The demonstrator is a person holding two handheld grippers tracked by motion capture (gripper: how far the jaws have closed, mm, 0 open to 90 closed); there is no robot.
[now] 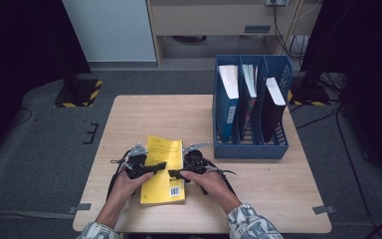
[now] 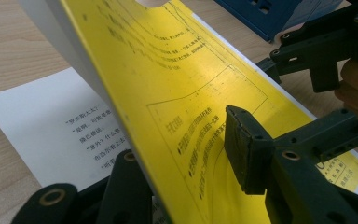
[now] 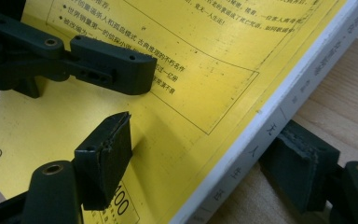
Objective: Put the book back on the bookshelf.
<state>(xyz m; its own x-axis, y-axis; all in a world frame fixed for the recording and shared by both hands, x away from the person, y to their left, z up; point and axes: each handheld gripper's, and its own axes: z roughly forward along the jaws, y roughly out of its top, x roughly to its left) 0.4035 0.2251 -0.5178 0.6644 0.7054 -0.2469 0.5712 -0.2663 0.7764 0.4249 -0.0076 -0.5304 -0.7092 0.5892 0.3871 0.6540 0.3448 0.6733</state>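
A yellow paperback [image 1: 165,149] lies near the table's front edge, with a hand on either side of it. In the left gripper view its front cover [image 2: 177,60] is lifted off a white printed page [image 2: 60,121]. My left gripper [image 2: 184,140] straddles that cover's edge, one jaw under it and one pad over it, with a gap still showing. My right gripper [image 3: 203,149] is shut across the spine [image 3: 261,135], with one pad on the yellow cover and the other beneath the book. In the high view both the left gripper [image 1: 151,168] and the right gripper [image 1: 176,174] reach over the book from opposite sides.
A blue three-slot file holder [image 1: 251,149] stands on the table's right half, with a book upright in each slot. Bare wood [image 1: 268,184] lies in front of it. The other gripper's jaws show at the right [image 2: 307,51] and across the cover [image 3: 112,70].
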